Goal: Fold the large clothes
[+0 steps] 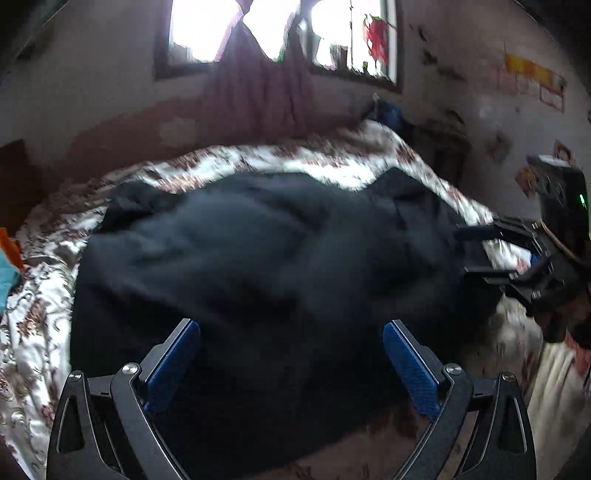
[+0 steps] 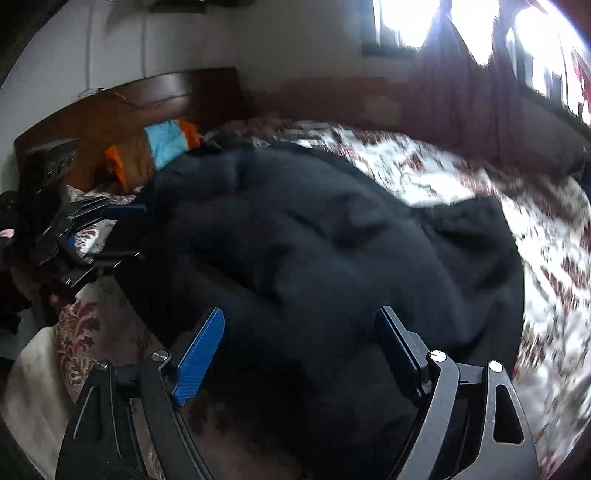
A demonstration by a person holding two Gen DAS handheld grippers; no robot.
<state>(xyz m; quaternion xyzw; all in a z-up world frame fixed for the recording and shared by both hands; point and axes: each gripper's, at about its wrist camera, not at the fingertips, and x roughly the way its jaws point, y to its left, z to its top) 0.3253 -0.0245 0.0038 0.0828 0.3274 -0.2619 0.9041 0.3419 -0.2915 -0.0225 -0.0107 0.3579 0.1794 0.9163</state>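
Both grippers are spread wide with nothing pinched. Left gripper (image 1: 291,363) hovers over the near edge of the dark garment (image 1: 266,266), blue pads (image 1: 173,365) clear of the cloth. That garment lies in a rumpled heap on the flowery bedspread (image 1: 37,332), filling the middle of both views. Right gripper (image 2: 299,354) hangs over it too; in the left view it's at 3 o'clock. Window (image 1: 280,29) at 12, everything's kinda blurry.

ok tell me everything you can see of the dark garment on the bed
The garment is large, navy to black, of soft, thick-looking cloth, lying rumpled in a broad heap on the floral bedspread. Motion blur hides seams and details. Nothing grips it: the left gripper and right gripper point at it, jaws open.
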